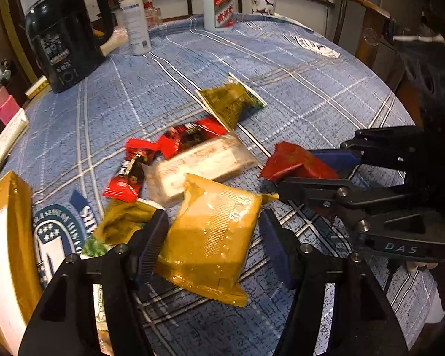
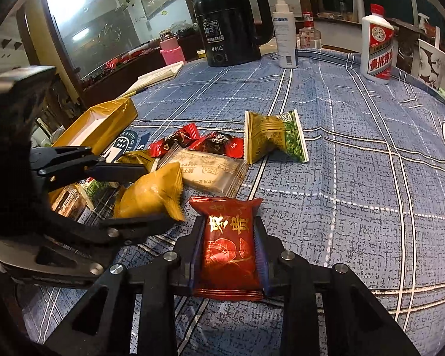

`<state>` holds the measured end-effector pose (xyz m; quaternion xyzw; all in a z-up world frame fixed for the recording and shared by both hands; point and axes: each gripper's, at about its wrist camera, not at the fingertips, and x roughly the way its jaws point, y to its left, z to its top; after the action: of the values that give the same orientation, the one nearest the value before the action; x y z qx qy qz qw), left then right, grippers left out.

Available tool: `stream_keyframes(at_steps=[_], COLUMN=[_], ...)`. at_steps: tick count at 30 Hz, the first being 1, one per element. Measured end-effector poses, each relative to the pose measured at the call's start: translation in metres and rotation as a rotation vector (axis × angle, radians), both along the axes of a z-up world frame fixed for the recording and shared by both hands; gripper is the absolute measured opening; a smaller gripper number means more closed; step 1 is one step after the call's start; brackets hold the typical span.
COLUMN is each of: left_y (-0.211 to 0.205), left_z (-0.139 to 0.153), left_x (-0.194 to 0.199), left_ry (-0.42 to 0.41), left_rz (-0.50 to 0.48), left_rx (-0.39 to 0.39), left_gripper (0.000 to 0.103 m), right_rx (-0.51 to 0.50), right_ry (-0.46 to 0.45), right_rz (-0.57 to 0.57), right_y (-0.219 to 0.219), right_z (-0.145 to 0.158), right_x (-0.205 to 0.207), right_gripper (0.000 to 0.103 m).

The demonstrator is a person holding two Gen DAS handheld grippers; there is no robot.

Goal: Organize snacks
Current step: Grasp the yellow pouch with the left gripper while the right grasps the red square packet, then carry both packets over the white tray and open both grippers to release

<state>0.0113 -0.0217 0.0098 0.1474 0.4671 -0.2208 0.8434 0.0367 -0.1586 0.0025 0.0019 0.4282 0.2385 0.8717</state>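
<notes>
Home dining room: clothed table [image 2: 356, 154], kettle [image 2: 231, 20], wooden chair [image 1: 370, 26].

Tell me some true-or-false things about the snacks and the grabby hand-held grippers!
1. The right hand-held gripper holds a red snack packet. True.
2. The left hand-held gripper is around a blue packet. False: it is a yellow packet.
3. The black kettle lies tipped over. False: it stands upright.
4. A gold box sits at the table's edge. True.
5. A green-and-gold packet lies on the tablecloth. True.
</notes>
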Motion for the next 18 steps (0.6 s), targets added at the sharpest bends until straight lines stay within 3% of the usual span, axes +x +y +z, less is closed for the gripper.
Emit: stream_keyframes(at_steps=[4, 6, 7, 11, 18], left_y=[-0.003, -0.002, -0.003, 0.000, 0.044], left_z=[-0.004, -0.002, -0.001, 0.008, 0.050], left_x=[0.002, 0.001, -0.001, -0.017, -0.058], left_ry=[0.000, 0.014, 0.009, -0.021, -0.078], left_rz=[0.007, 0.022, 0.027, 0.041, 0.107], left_rx=[-0.005, -0.030, -0.025, -0.038, -0.203], left_gripper=[0.067, 0.045, 0.043, 0.042, 0.042], right_rx=[0.028, 0.037, 0.045, 0.071, 0.068], right_ry=[0.015, 0.019, 0.022, 0.033, 0.033], right_rz=[-0.003, -0.005, -0.005, -0.012, -0.058], right_y=[-0.004, -0.004, -0.006, -0.009, -0.012], right_z=[-0.001, -0.001, -0.001, -0.002, 0.000], right_x=[0.002, 0.002, 0.003, 0.004, 0.002], right_gripper=[0.031, 0.031, 0.031, 0.031, 0.030])
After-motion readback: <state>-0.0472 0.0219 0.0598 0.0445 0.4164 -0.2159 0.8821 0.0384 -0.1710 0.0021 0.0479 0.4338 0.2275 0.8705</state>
